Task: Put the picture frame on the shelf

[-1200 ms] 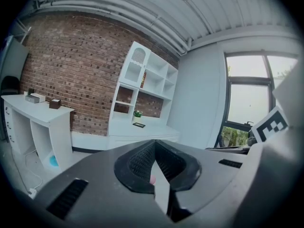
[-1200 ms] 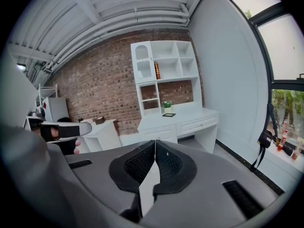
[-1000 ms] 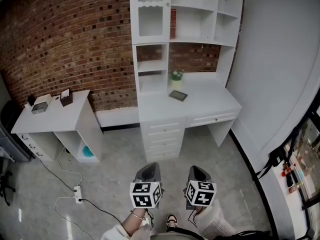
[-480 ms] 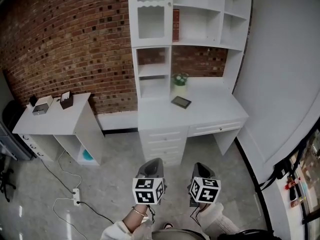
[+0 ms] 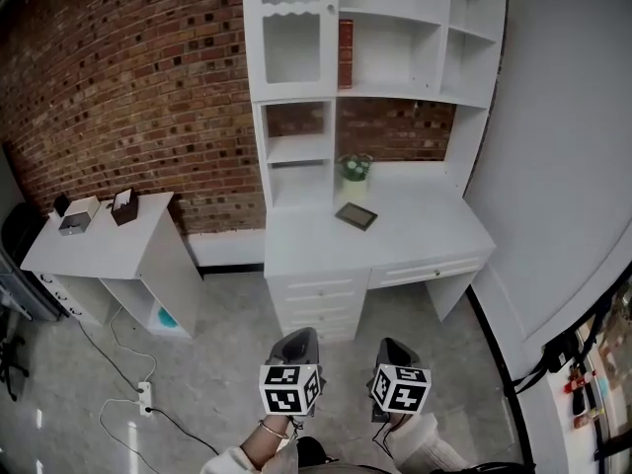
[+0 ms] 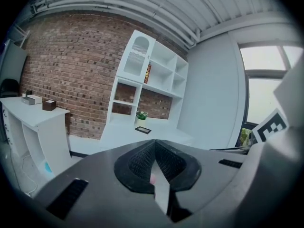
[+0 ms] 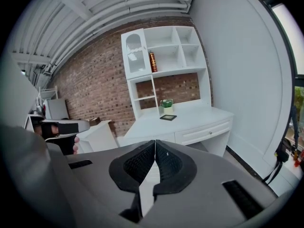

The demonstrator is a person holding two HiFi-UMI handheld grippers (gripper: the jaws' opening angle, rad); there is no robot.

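A small dark picture frame point(image 5: 355, 215) lies flat on the white desk point(image 5: 415, 235), in front of a small potted plant point(image 5: 355, 167). The frame also shows small in the left gripper view point(image 6: 143, 130) and in the right gripper view point(image 7: 167, 118). White shelves point(image 5: 375, 62) rise above the desk, with a red book point(image 5: 345, 53) on one. My left gripper point(image 5: 298, 342) and right gripper point(image 5: 392, 350) hang low over the floor, well short of the desk. Both are shut with nothing between the jaws.
A lower white side table point(image 5: 94, 245) stands at the left with small boxes point(image 5: 77, 215) on it. A power strip and cables point(image 5: 146, 398) lie on the grey floor. A brick wall point(image 5: 128, 87) runs behind; a pale wall point(image 5: 563, 166) closes the right.
The view has shifted closer to the desk and tilted up slightly; the desk and shelves sit a little lower and larger. Both grippers stay shut and side by side.
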